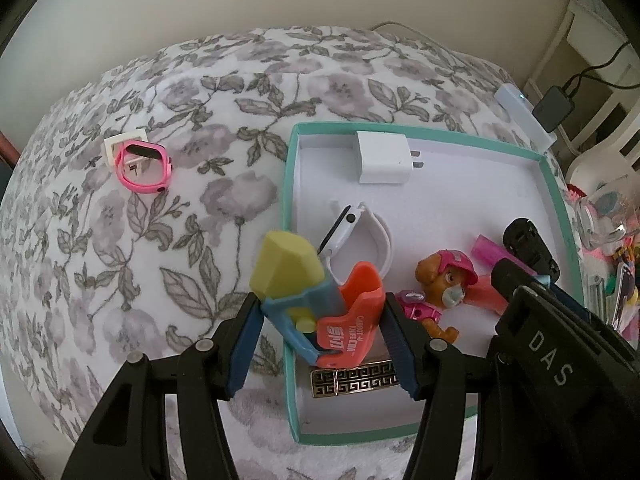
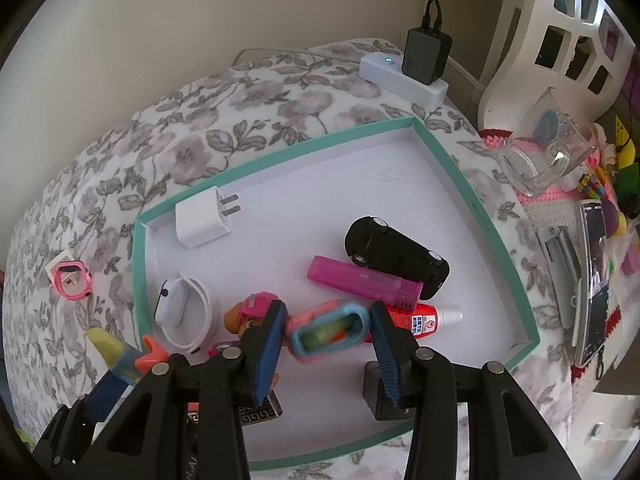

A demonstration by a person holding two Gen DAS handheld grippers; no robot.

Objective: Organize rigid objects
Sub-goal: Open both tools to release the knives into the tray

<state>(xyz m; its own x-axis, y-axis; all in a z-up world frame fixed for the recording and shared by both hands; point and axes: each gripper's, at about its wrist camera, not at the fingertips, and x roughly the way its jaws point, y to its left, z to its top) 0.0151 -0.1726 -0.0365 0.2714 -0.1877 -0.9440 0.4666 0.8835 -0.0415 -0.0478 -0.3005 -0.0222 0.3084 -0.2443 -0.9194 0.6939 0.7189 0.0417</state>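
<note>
My left gripper (image 1: 322,300) is shut on a carrot knife toy (image 1: 352,308) with an orange body, blue frame and yellow tip. It holds the toy over the near left rim of a teal-edged white tray (image 1: 290,200). In the right wrist view, my right gripper (image 2: 327,312) is shut on a pink toy with a blue frame (image 2: 324,332), low over the tray floor. Inside the tray lie a white charger plug (image 2: 204,222), a white watch (image 2: 180,312), a pup figure (image 1: 440,280), a pink tube (image 2: 360,282), a black toy car (image 2: 396,256) and a red glue bottle (image 2: 428,320).
A pink watch (image 1: 142,168) rests on a white square on the floral bedspread, left of the tray. A patterned metal lighter (image 1: 352,380) and a black cube (image 2: 372,396) sit near the tray's front. Right of the tray are a power strip (image 2: 404,76), a glass mug (image 2: 548,160) and a phone (image 2: 592,280).
</note>
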